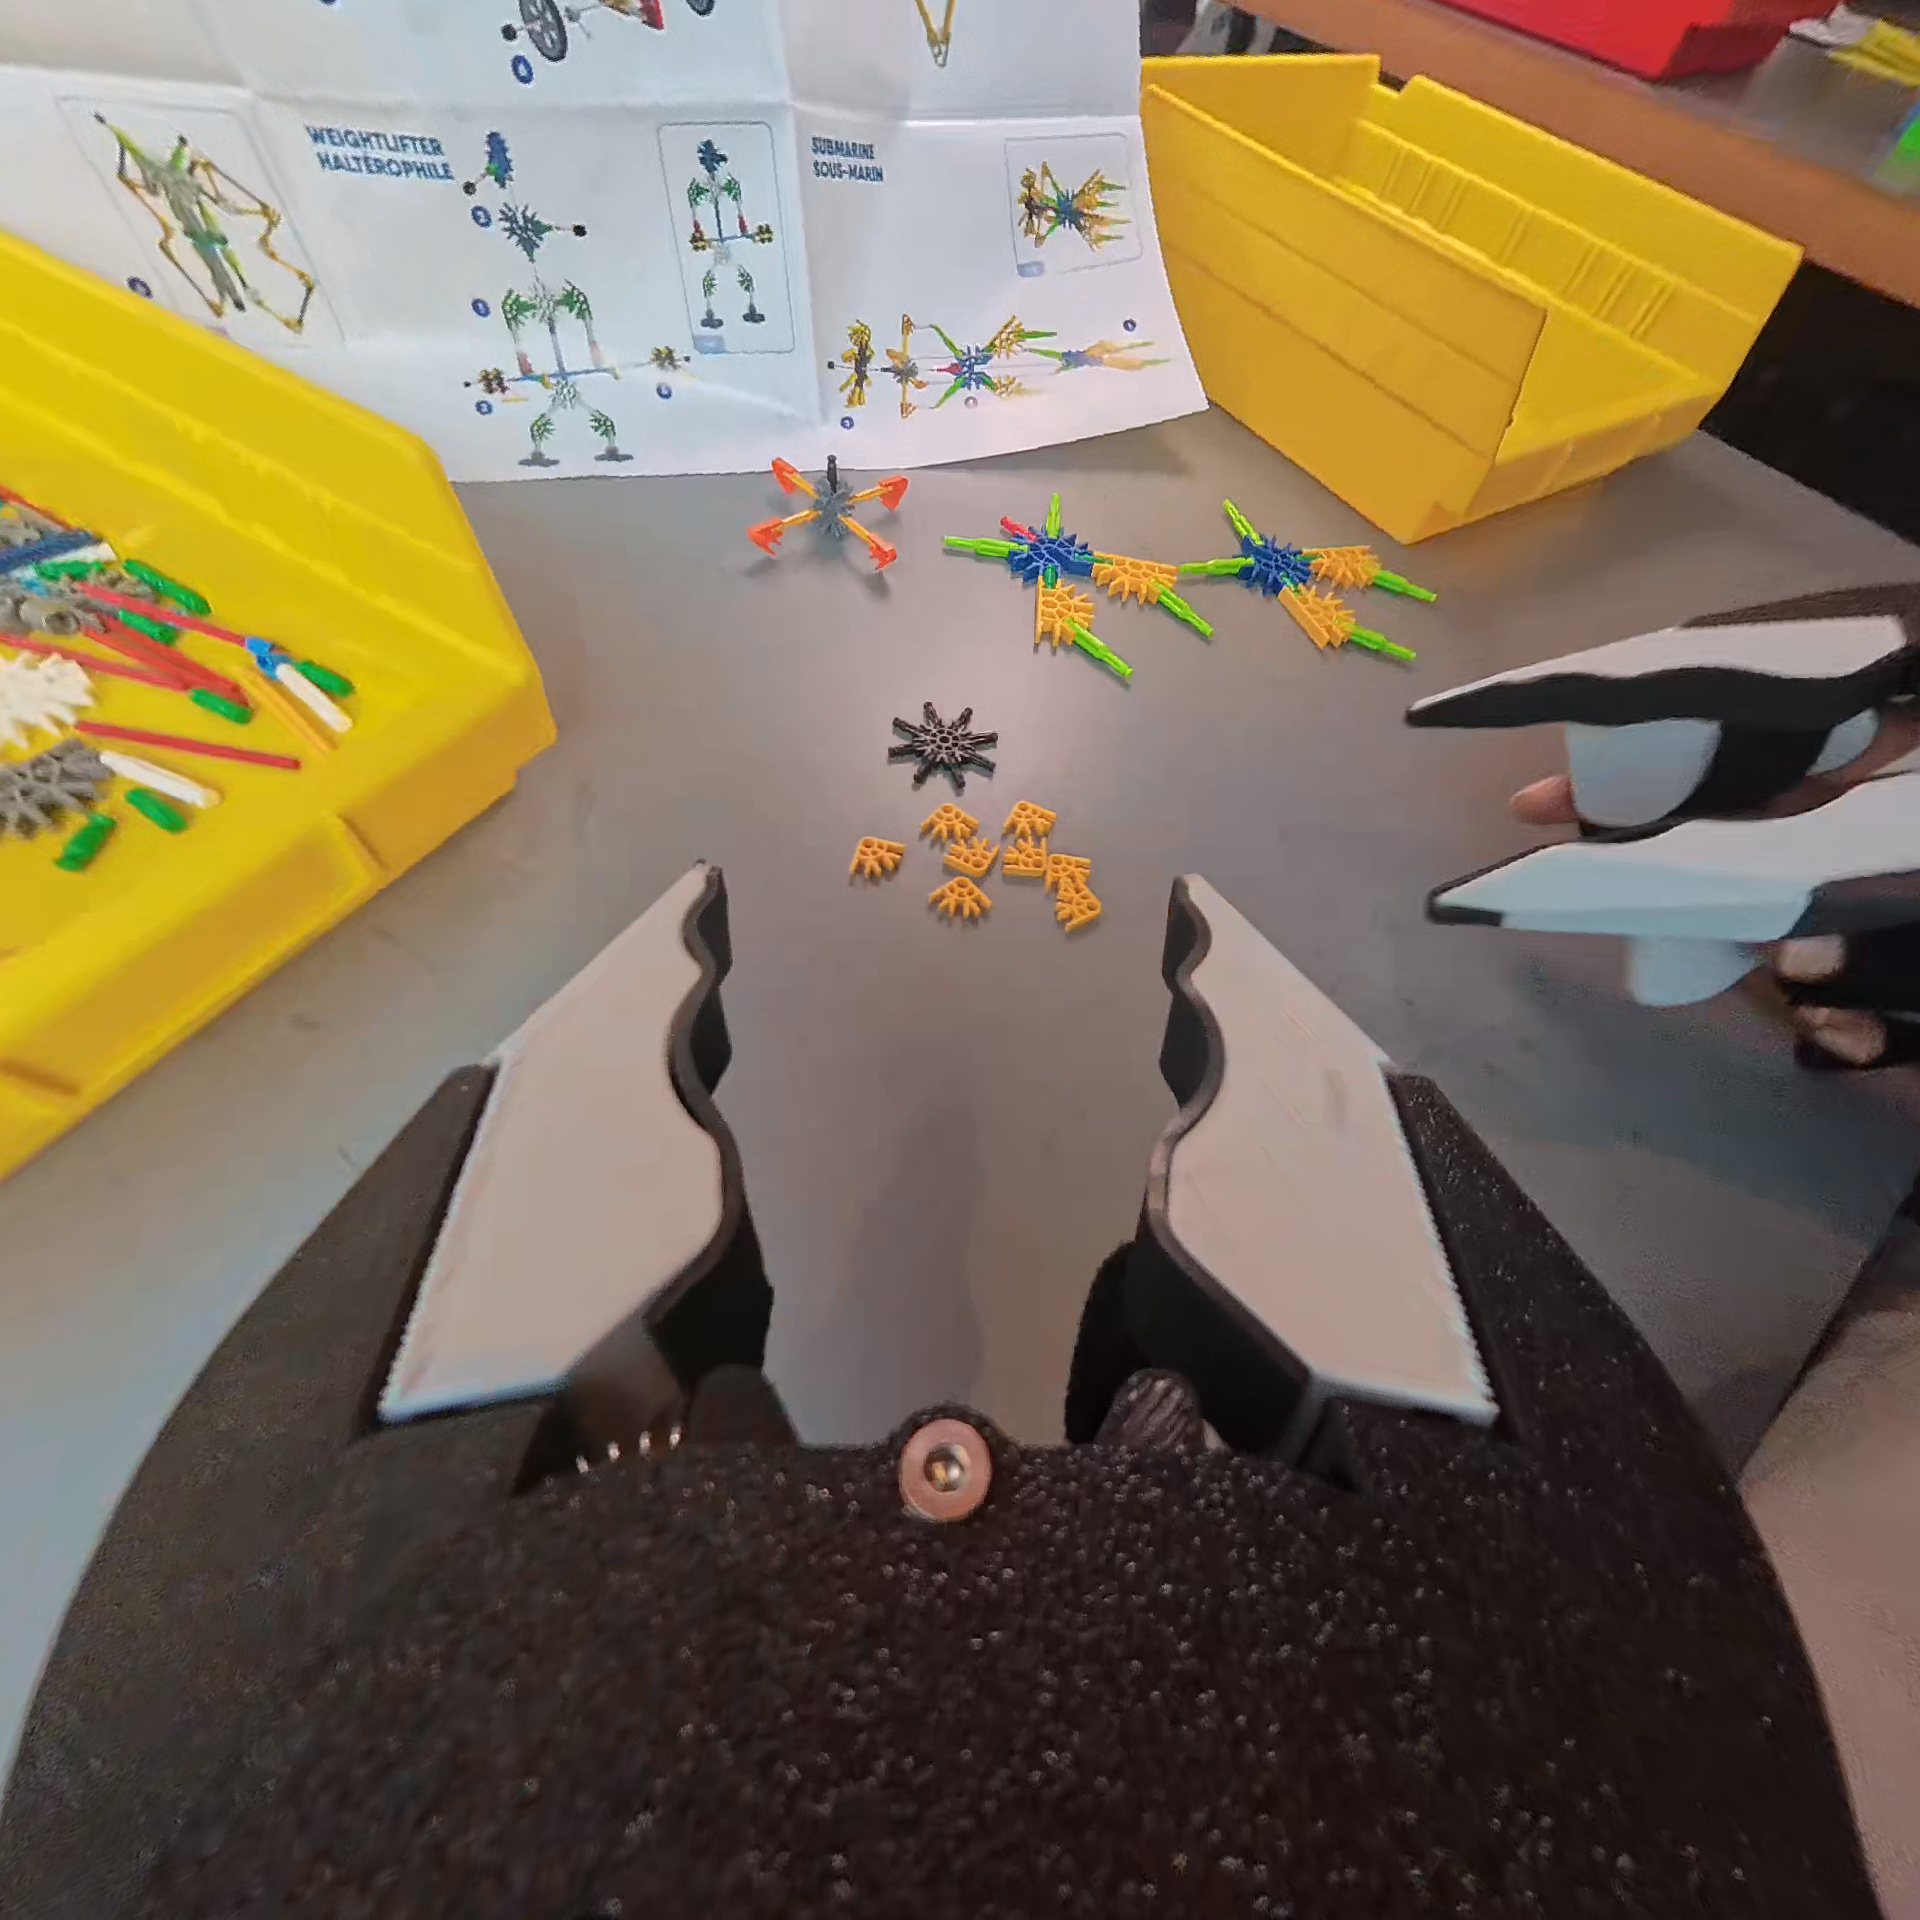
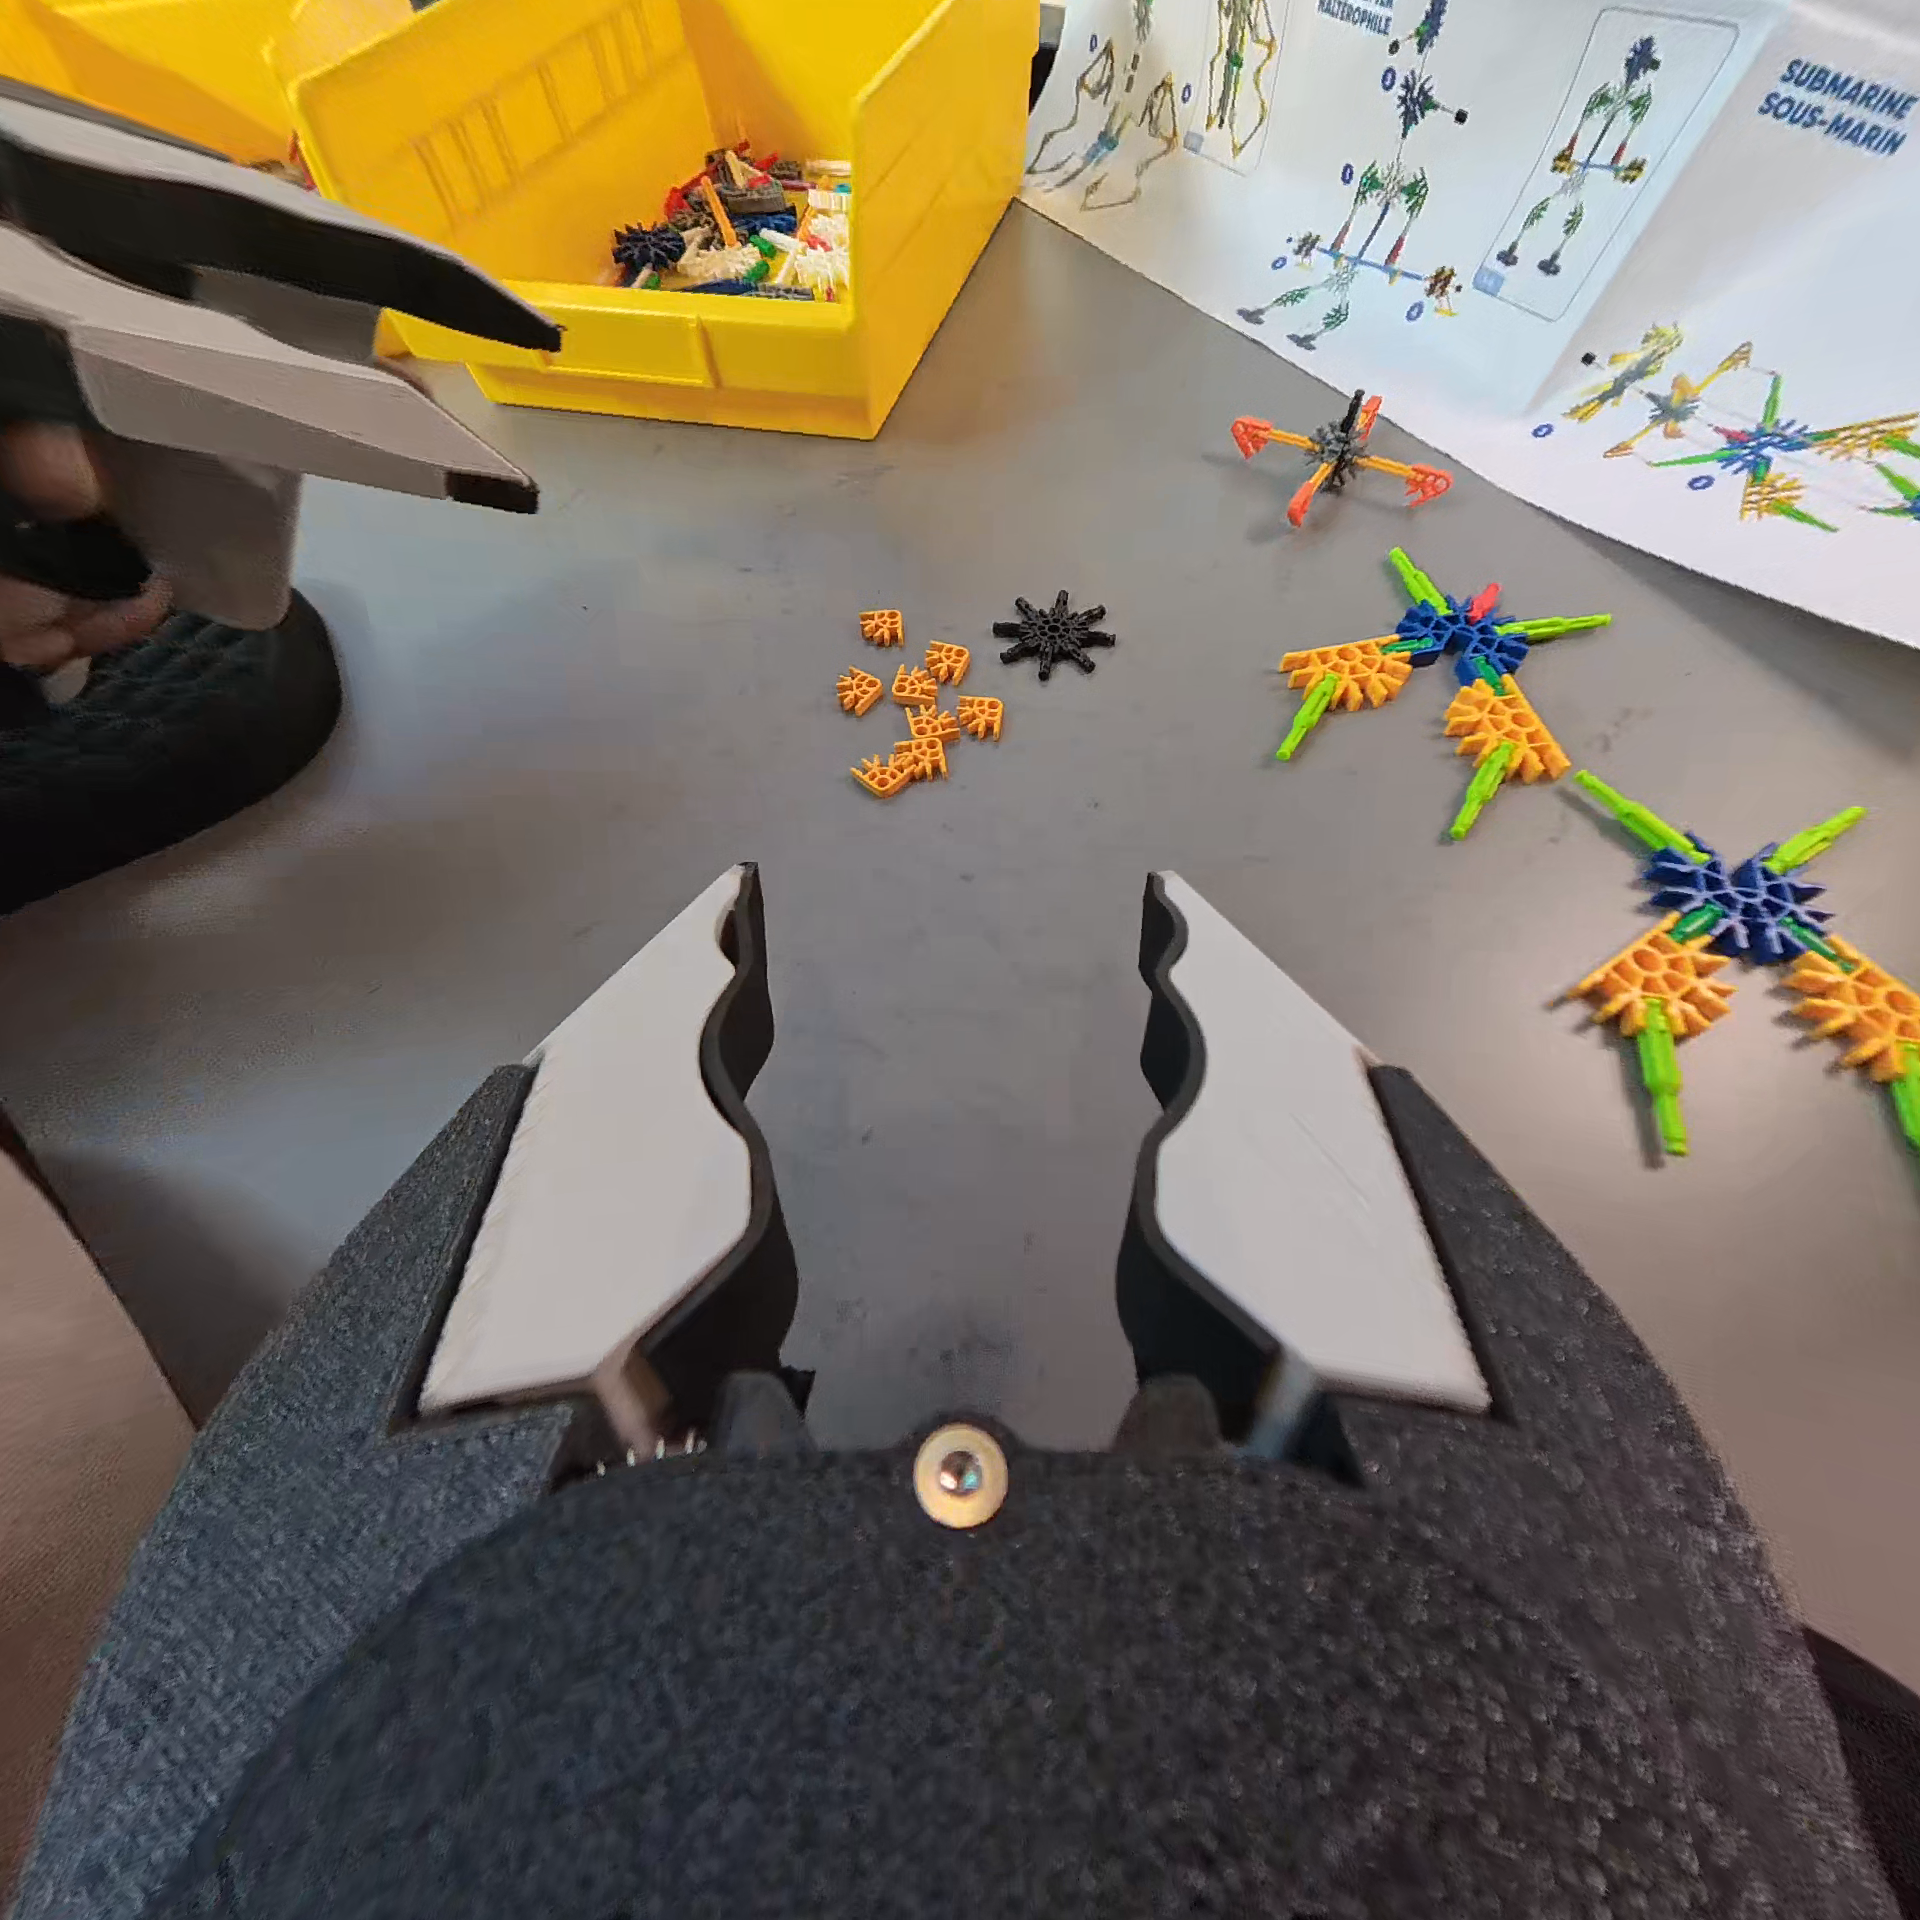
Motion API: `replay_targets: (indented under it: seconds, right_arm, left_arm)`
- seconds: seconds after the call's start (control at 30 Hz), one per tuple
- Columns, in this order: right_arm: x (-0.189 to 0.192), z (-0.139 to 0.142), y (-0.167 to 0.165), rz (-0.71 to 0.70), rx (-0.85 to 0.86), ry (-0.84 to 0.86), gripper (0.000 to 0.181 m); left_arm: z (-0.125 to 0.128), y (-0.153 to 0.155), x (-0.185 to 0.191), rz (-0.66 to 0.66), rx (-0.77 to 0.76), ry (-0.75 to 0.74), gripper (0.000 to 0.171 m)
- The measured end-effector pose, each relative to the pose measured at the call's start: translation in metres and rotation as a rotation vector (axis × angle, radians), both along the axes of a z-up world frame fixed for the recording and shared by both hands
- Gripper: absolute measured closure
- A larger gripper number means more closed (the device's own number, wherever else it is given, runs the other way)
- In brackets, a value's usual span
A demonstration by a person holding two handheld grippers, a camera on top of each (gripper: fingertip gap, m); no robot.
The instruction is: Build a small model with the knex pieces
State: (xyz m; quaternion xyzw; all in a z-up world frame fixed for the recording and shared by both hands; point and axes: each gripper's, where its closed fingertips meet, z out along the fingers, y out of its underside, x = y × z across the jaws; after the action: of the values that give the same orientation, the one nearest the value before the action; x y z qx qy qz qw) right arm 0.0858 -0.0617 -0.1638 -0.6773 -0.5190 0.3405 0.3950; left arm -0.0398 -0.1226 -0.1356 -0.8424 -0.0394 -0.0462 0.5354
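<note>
We see our left gripper (image 1: 940, 883) and right gripper (image 2: 948, 873) spread wide and empty above the desk (image 1: 665, 748), both nearest a loose cluster of small orange connectors (image 1: 982, 857) beside a flat black snowflake connector (image 1: 942, 740).

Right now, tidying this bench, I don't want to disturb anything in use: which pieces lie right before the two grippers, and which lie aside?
Before the grippers: left gripper and right gripper, jaws open, holding nothing; pile of small orange connectors; black star connector.

Aside: two blue-green-orange assemblies; orange-tipped grey hub; instruction sheet; yellow bin of parts; second yellow bin.
</note>
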Motion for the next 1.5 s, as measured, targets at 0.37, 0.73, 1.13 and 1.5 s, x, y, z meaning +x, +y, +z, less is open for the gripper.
replay_targets:
  seconds: [0.37, 0.73, 1.13, 1.5]
  right_arm:
    - [0.012, -0.002, 0.003, -0.107, 0.122, -0.082, 0.064]
    - [0.059, 0.027, -0.003, -0.164, 0.178, 0.009, 0.063]
    - [0.083, 0.024, 0.015, -0.295, 0.181, 0.048, 0.067]
    - [0.088, 0.033, 0.015, -0.332, 0.222, 0.088, 0.058]
  left_arm:
    - [-0.016, -0.038, 0.026, 0.144, 0.045, 0.000, 0.063]
    - [-0.010, -0.094, 0.023, 0.233, 0.133, 0.043, 0.062]
    - [0.008, -0.065, 0.002, 0.187, 0.182, 0.040, 0.071]
    - [0.007, -0.051, -0.002, 0.186, 0.183, 0.079, 0.062]
